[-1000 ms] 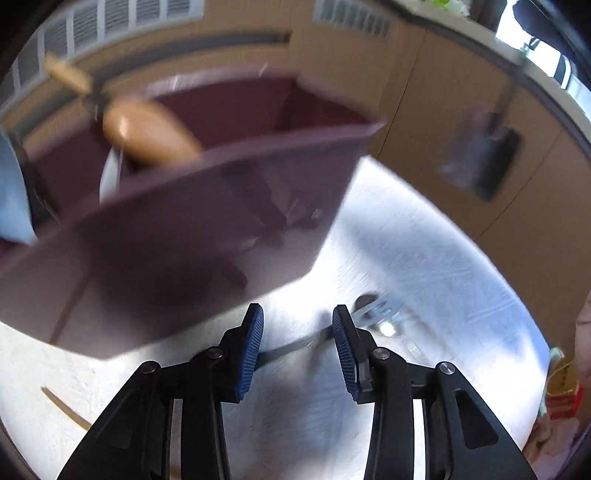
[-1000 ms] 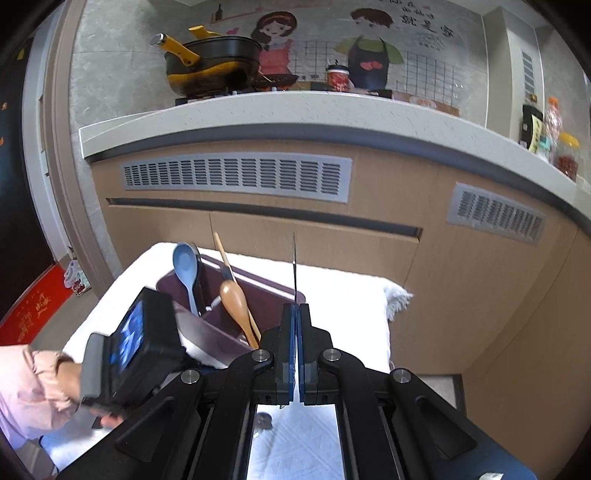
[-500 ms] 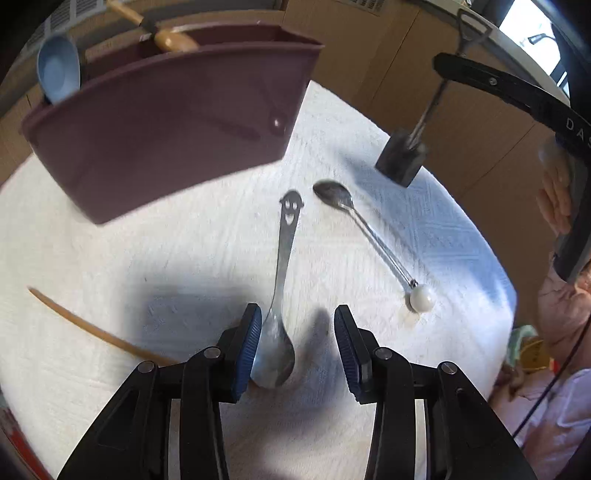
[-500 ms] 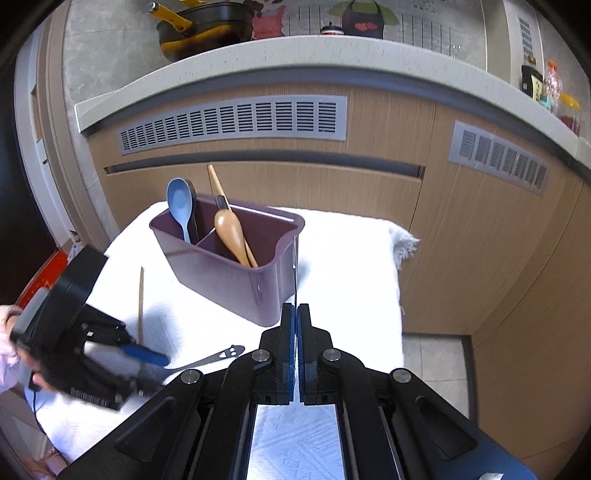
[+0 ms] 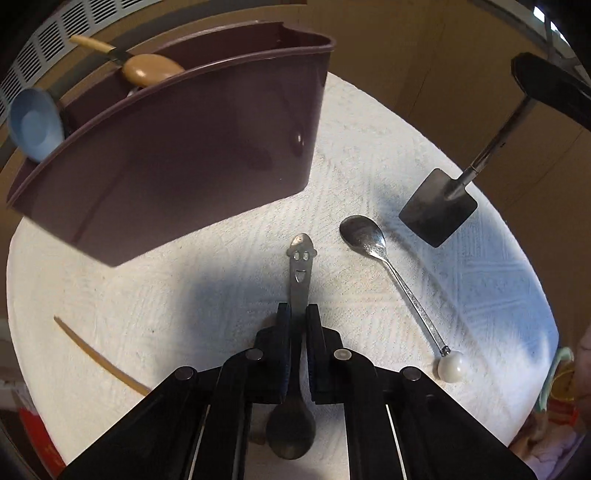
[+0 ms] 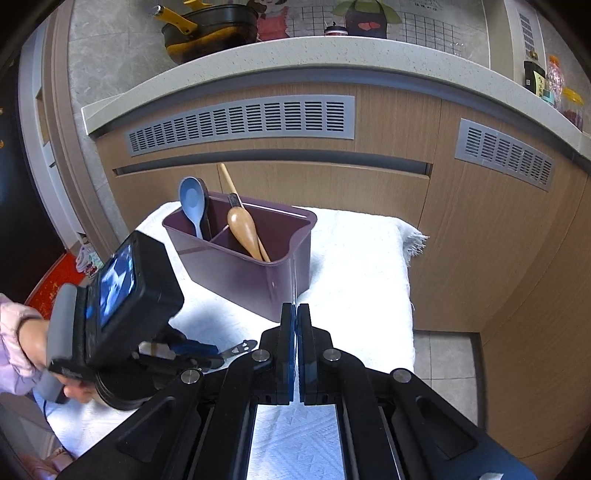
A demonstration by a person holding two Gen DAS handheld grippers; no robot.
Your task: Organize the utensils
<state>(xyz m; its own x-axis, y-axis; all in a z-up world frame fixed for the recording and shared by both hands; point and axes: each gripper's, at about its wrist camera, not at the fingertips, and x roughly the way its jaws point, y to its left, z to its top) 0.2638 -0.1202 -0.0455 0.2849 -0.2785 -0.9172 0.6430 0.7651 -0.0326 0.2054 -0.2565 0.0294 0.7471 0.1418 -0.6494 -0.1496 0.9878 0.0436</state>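
Observation:
My left gripper (image 5: 298, 314) is shut on the handle of a steel spoon with a smiley face (image 5: 300, 273), which lies on the white cloth (image 5: 166, 332). Its bowl shows under the fingers. A second steel spoon with a white ball end (image 5: 391, 273) lies to the right. My right gripper (image 6: 296, 314) is shut on a thin metal spatula (image 5: 437, 208), seen edge-on (image 6: 294, 280) in its own view, held above the cloth. The purple utensil holder (image 5: 177, 166) (image 6: 255, 269) holds a blue spoon (image 6: 192, 199) and wooden utensils (image 6: 242, 229).
A thin wooden chopstick (image 5: 99, 358) lies on the cloth at the left. The table stands against wooden cabinets (image 6: 332, 177) under a stone counter with a pan (image 6: 210, 33). The cloth's right edge drops to a tiled floor (image 6: 443, 362).
My left gripper has moved forward over the smiley spoon and shut on its handle. The right gripper has lowered with the spatula toward the cloth.

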